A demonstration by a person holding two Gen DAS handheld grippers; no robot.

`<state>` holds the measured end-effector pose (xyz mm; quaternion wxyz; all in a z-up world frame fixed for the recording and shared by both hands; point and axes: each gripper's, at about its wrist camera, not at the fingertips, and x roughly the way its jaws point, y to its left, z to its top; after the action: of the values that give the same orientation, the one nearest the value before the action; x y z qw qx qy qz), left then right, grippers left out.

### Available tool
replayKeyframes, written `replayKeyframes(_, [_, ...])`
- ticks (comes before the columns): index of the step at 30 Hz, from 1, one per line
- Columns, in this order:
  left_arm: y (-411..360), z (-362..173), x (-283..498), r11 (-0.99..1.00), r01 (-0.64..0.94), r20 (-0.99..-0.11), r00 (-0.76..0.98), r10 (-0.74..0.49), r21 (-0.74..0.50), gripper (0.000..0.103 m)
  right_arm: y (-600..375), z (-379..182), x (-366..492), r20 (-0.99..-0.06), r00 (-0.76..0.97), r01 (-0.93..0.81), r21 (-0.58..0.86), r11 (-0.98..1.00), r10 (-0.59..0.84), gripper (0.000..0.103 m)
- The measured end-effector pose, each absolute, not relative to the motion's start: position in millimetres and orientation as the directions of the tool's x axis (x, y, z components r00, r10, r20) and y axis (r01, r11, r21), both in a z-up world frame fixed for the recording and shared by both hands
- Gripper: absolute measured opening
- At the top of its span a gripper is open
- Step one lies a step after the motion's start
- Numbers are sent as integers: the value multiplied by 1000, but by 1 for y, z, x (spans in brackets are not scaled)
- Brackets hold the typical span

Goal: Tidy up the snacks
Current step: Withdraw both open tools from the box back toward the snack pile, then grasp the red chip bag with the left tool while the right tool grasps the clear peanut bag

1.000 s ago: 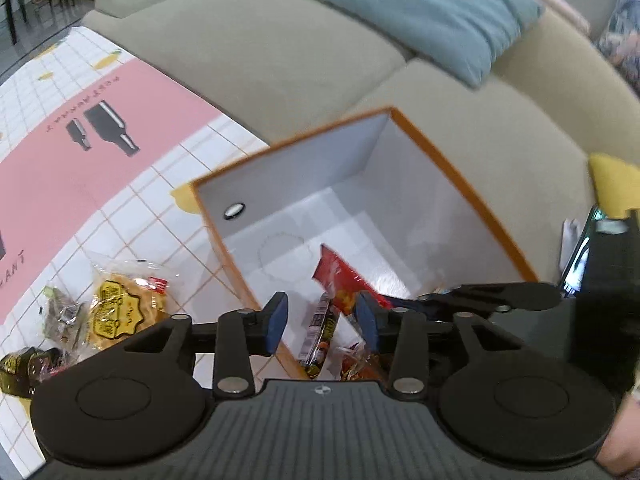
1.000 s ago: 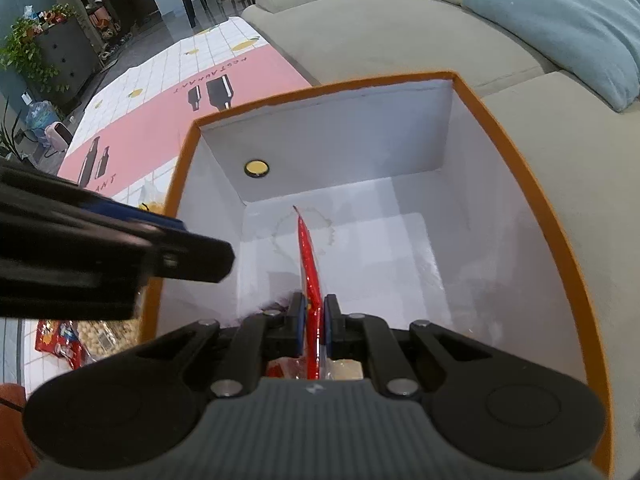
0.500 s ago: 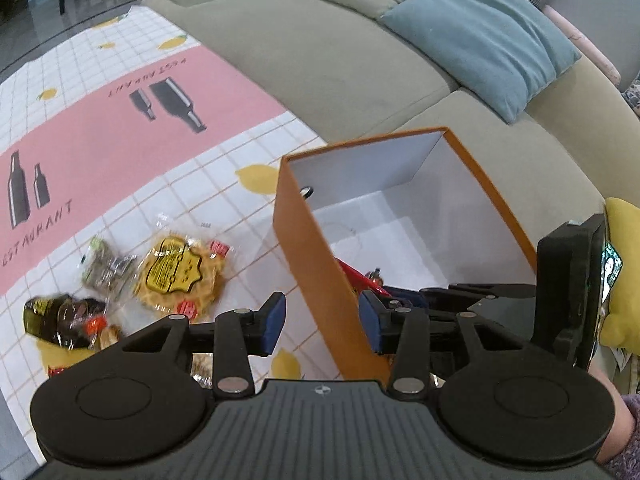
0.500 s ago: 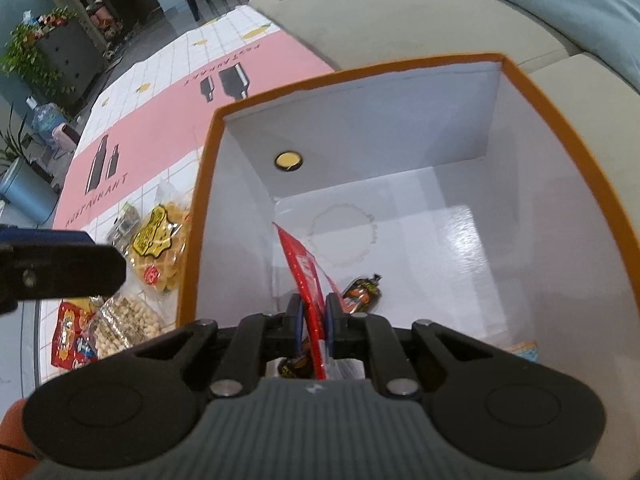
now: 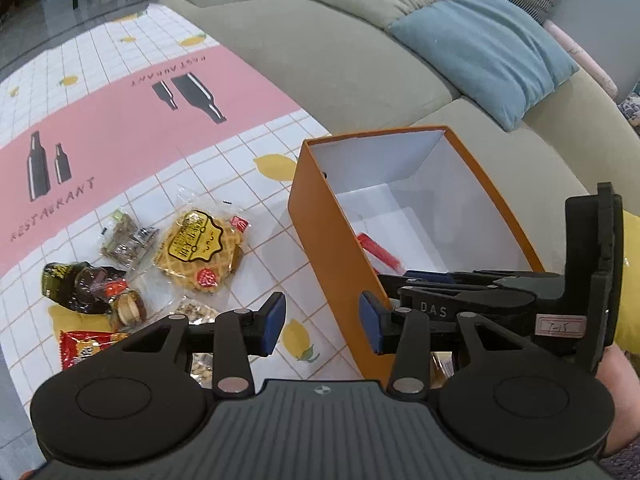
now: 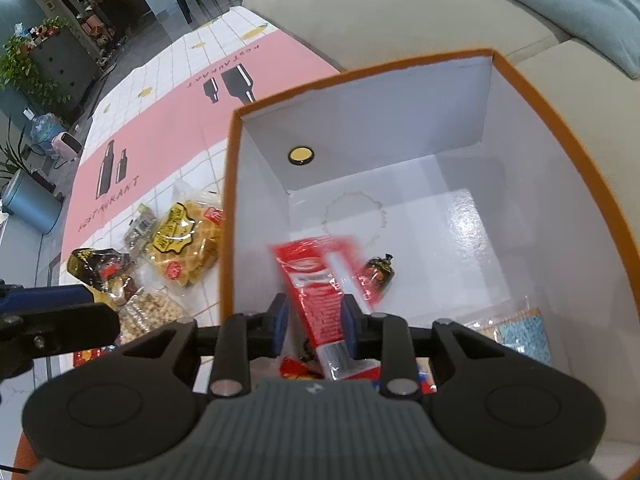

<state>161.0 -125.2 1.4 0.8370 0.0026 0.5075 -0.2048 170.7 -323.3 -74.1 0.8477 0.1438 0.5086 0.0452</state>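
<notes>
My right claw [image 6: 314,322] is opening, dropping the red packet [image 6: 320,284] into the orange box [image 6: 552,92]; left claw [image 5: 322,322], spread and empty, fetches the waffle pack [image 5: 200,252] next.

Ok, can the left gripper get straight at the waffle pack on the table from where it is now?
Probably yes. The left gripper is open with nothing between its jaws, and the waffle pack lies in the open on the tablecloth, ahead and to its left. The orange box stands to the right, off that path.
</notes>
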Motion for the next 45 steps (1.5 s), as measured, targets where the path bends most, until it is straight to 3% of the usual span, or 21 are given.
replayKeyframes(8, [-106, 20, 136, 921, 340, -811, 473, -344, -192, 51, -305, -37, 137, -803, 584, 68, 199, 978, 123, 38])
replayKeyframes(22, [-53, 19, 89, 939, 322, -718, 623, -309, -124, 51, -239, -10, 75, -686, 705, -26, 229, 973, 180, 43])
replayKeyframes(37, [-5, -34, 88, 969, 229, -777, 591, -216, -95, 51, -183, -52, 68, -734, 661, -81, 134, 988, 153, 43])
replayKeyframes(41, [4, -50, 93, 968, 211, -788, 570, -234, -135, 63, -176, -65, 76, -748, 641, -95, 144, 985, 171, 43])
replayKeyframes(45, [9, -62, 99, 967, 216, -792, 562, -238, -137, 64, -169, -80, 87, -765, 618, -114, 138, 984, 179, 50])
